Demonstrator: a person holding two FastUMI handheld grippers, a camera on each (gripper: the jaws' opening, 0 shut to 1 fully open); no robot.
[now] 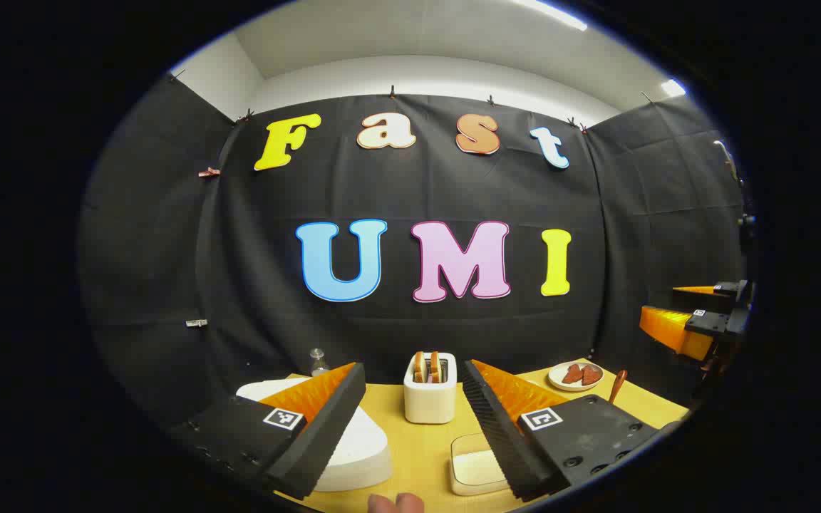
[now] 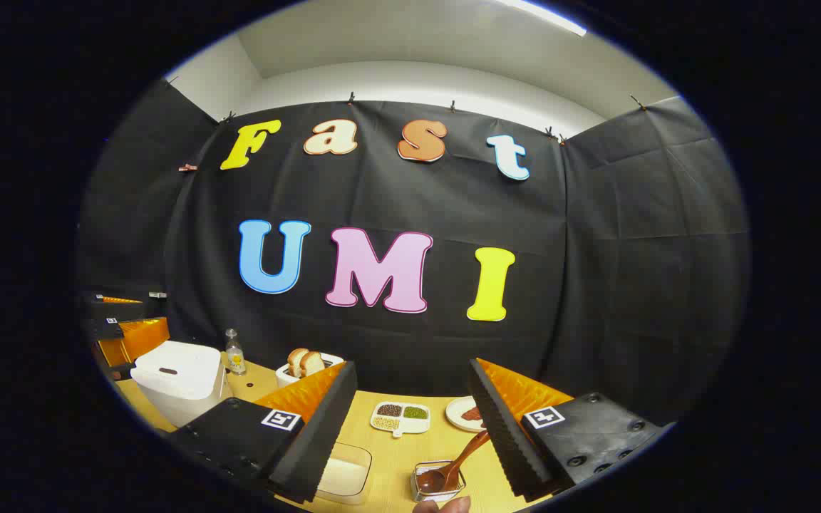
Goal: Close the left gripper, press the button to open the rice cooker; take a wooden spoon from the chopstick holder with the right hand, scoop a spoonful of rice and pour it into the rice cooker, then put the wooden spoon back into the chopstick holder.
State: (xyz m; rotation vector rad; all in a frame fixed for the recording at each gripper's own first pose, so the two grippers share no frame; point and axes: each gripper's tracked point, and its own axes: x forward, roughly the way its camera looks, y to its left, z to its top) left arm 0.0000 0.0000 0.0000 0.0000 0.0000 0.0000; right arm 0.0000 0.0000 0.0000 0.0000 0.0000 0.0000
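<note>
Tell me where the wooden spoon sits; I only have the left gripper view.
Observer: The wooden spoon rests bowl-down in the chopstick holder, handle leaning right.
Operator: Check the rice cooker lid.
Observer: The rice cooker is shut, with its lid flat on top.
Operator: Report the right gripper.
Observer: The right gripper has its fingers spread wide, holding nothing, with the spoon low between them.

On the table: one rice cooker (image 2: 181,381), one toaster (image 1: 430,390) holding two slices of bread (image 1: 427,366), and one small glass bottle (image 2: 234,352). One wooden spoon (image 2: 453,467) in one holder (image 2: 439,482). One rice container (image 2: 344,473), one divided dish (image 2: 400,417) with three sections, one plate (image 1: 575,375).
</note>
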